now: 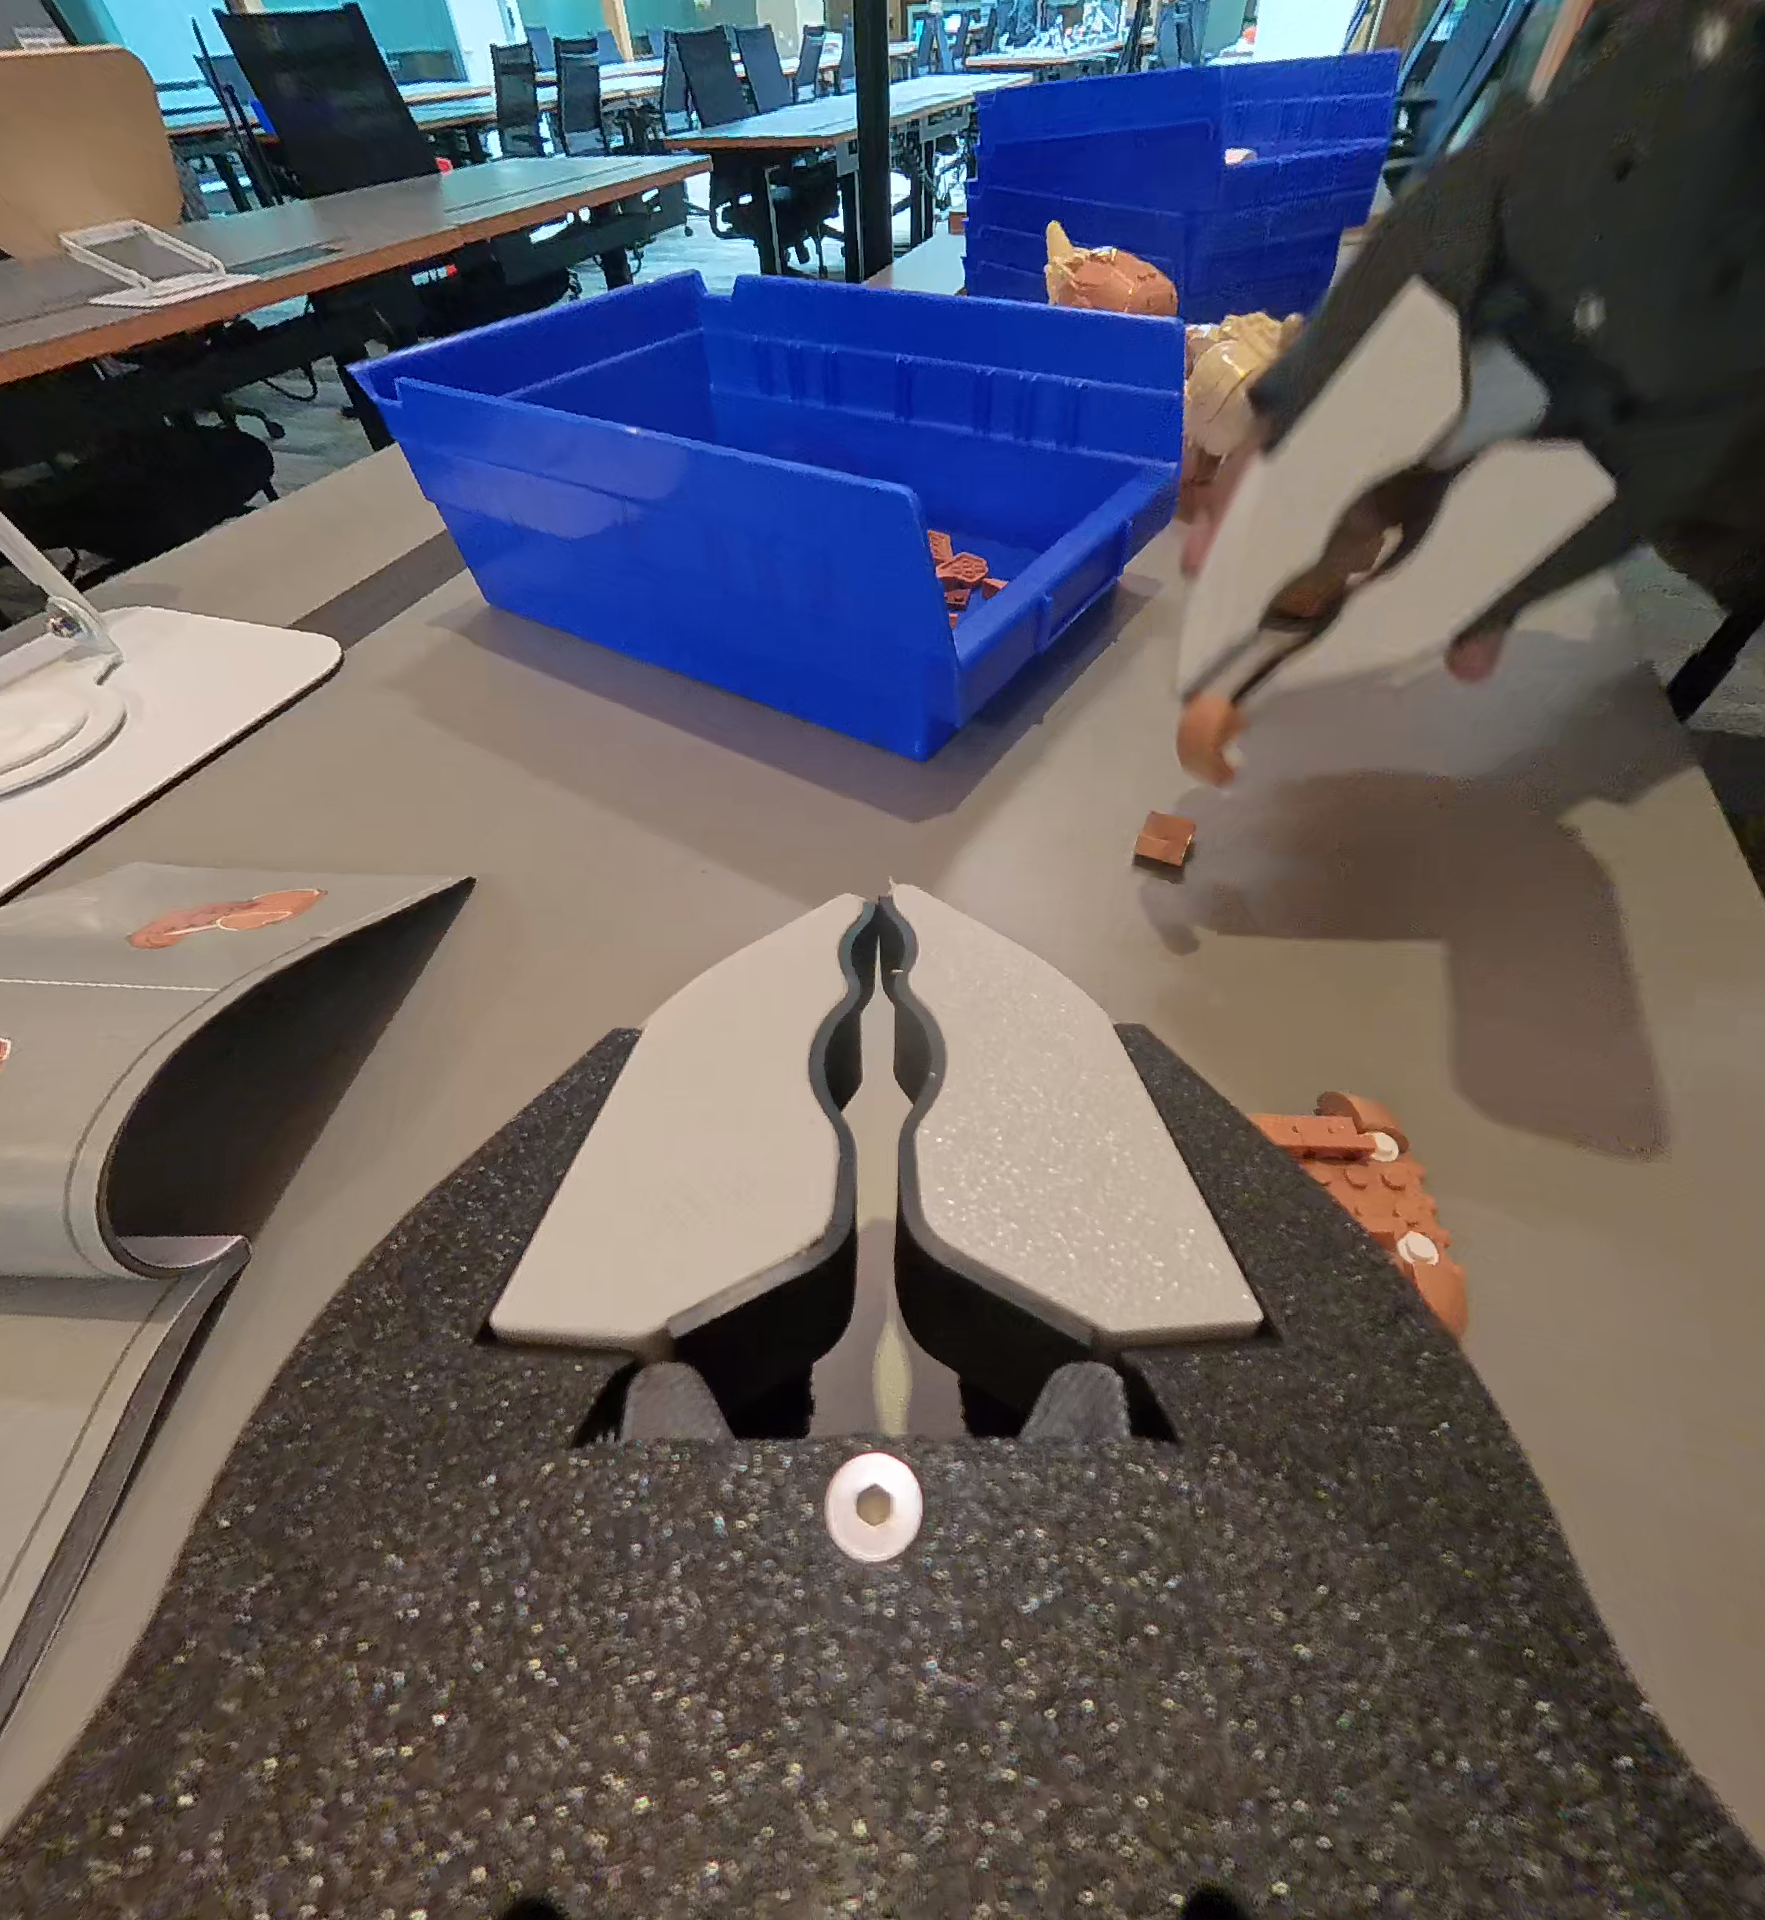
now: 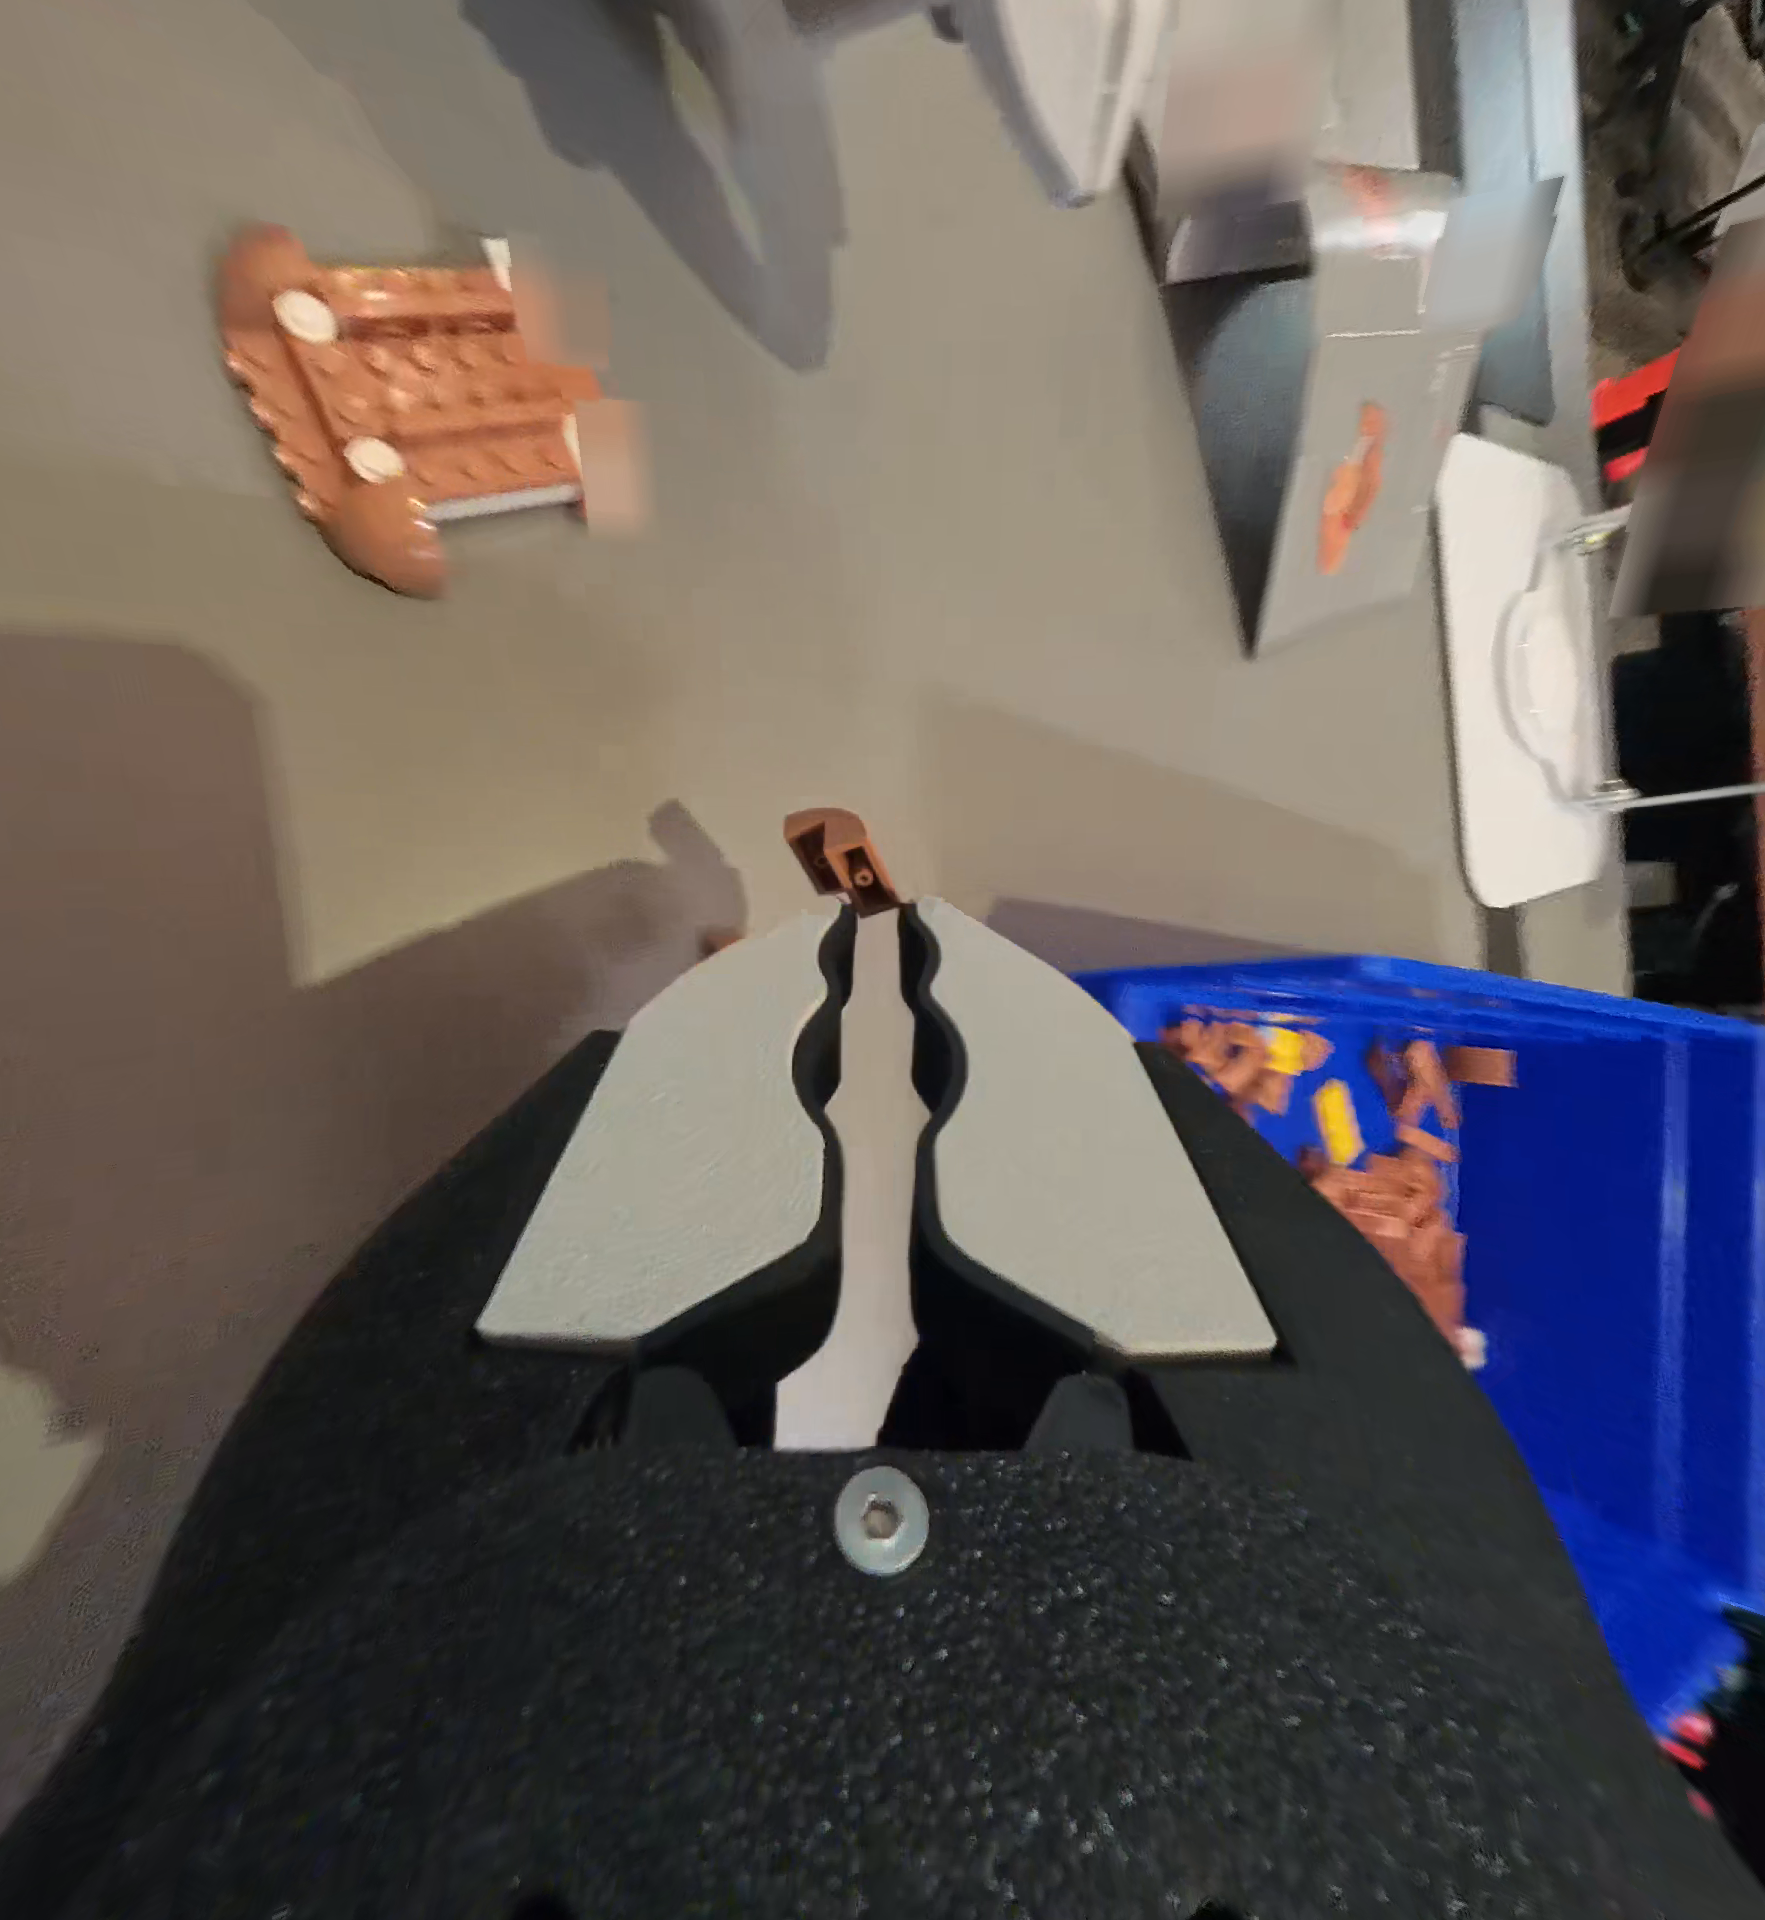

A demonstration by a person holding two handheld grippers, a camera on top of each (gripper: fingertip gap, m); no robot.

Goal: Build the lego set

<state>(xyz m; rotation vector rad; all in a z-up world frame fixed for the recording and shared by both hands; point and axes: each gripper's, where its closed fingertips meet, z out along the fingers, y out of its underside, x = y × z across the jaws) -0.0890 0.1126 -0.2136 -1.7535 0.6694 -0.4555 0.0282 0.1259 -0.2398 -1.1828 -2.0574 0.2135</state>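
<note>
The right tool (image 2: 876, 906) pinches a small brown curved brick (image 2: 838, 854) at its tips, the brick's long axis pointing toward the upper left of the frame. The left tool (image 1: 886, 902) is closed and empty above the desk (image 1: 753, 810). The brown partial build (image 2: 400, 405) lies at upper left; no legible writing.

Blue bin (image 1: 712, 561), reddish-brown bricks (image 1: 961, 577), grey table (image 1: 649, 810)

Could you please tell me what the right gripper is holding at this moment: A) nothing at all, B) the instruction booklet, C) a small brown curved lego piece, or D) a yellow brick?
C: the right gripper has its fingers closed on a small brown curved lego piece that sticks out past the tips, above the grey table.
</note>
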